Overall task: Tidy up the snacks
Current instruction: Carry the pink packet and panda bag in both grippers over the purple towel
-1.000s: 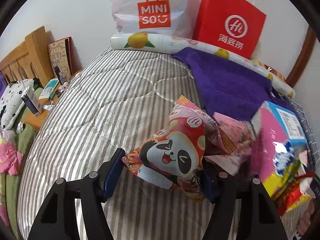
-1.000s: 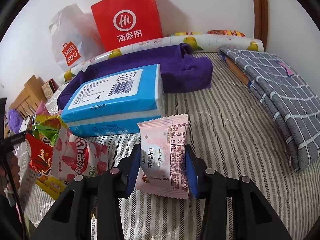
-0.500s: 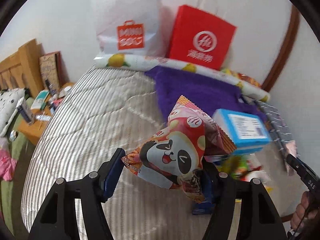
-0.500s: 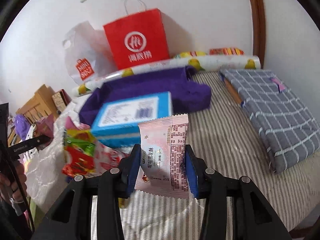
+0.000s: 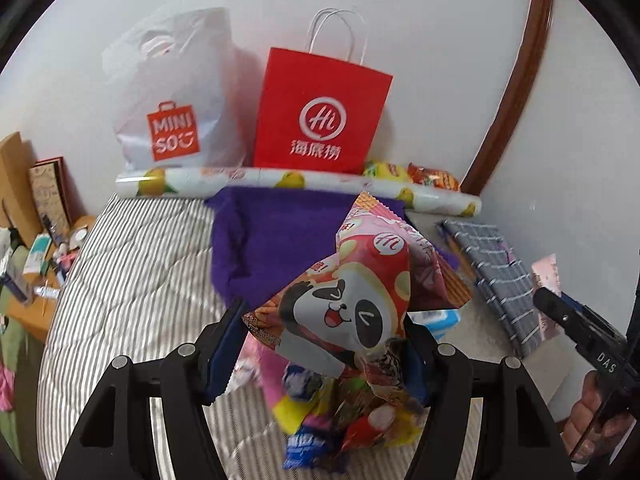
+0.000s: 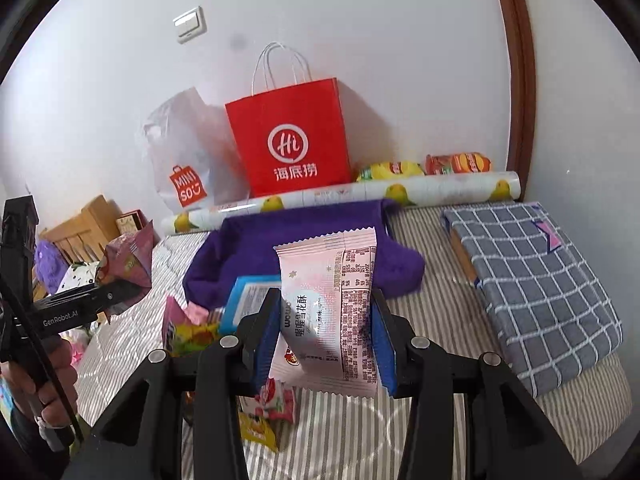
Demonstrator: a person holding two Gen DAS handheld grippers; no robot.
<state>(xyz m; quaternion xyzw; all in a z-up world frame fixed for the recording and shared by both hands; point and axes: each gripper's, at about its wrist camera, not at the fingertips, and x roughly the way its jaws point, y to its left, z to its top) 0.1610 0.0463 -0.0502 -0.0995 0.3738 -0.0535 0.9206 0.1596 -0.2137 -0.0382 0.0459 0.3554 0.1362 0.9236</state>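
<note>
Both our grippers have risen higher above the striped bed [image 5: 132, 280]. Our left gripper [image 5: 320, 344] clamps the panda snack bag [image 5: 360, 300] over the snack pile [image 5: 340, 420] (blurred); our right gripper [image 6: 324, 336] pinches the pink snack packet [image 6: 332, 304], facing the red bag [image 6: 290, 140].

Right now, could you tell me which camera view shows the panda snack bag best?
The left wrist view: the panda snack bag fills its centre, face forward, clamped in the left tool. The right wrist view shows only a crumpled corner at its left edge.
</note>
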